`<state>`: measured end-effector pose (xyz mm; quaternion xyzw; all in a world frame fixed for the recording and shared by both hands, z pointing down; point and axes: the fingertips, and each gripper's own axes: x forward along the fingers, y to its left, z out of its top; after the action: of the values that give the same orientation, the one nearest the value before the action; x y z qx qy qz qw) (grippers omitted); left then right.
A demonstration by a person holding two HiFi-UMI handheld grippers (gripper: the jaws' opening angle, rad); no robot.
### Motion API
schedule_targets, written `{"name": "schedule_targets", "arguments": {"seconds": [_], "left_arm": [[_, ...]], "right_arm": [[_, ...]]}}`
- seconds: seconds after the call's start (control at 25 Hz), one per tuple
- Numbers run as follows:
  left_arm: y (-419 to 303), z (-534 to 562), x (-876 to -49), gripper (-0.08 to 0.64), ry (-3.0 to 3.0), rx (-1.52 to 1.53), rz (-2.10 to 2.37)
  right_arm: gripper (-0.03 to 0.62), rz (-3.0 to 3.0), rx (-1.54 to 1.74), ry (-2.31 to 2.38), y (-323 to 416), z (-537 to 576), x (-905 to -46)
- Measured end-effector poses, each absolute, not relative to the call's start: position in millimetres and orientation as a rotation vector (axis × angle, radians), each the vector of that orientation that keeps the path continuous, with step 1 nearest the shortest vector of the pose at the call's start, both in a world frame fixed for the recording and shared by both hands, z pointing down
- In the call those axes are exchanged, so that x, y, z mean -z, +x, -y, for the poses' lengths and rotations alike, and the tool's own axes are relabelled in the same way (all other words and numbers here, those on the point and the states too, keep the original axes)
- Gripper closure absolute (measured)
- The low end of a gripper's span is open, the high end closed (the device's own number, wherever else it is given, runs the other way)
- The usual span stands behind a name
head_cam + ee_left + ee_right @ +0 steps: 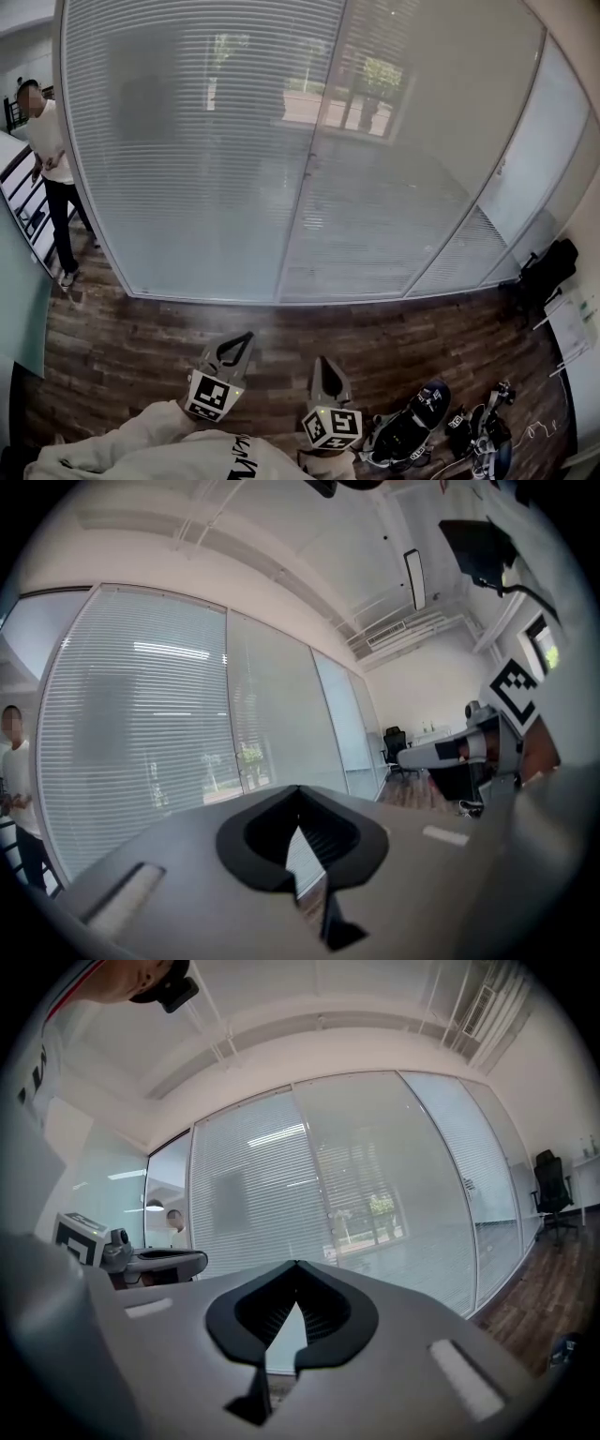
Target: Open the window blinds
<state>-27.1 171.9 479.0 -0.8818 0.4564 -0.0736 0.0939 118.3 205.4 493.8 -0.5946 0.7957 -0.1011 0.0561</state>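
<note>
The window blinds (206, 150) hang lowered behind a wide glass wall ahead of me, their slats letting trees and a street show faintly through. My left gripper (246, 337) and right gripper (324, 362) are held low over the wooden floor, well short of the glass and touching nothing. Both point level at the blinds (131, 742) (253, 1194). The left gripper (299, 792) has its tips together with nothing between them. The right gripper (296, 1267) is likewise shut and empty. No cord or wand of the blinds can be made out.
A person (47, 141) stands at the far left beside a white shelf (23, 197). A black office chair (548, 272) stands at the right wall. Shoes and gear (422, 427) lie on the wooden floor (141, 337) at my right.
</note>
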Motion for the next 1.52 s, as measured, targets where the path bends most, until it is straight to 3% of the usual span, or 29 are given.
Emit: {"name": "schedule_targets", "arguments": {"seconds": [0.8,1.52], "left_arm": [[-21.7,-174.8,-486.8,0.56,-2.605,0.256,-1.371],[-39.8,-75.2,-489.6,0.56,-2.625,0.221,-1.388]], "right_arm": [[0.591,-2.466,0.336,-1.761,115.2,-203.3,-504.4],[0.591,-2.48,0.33,-1.788,99.1,-108.3,-505.6]]}}
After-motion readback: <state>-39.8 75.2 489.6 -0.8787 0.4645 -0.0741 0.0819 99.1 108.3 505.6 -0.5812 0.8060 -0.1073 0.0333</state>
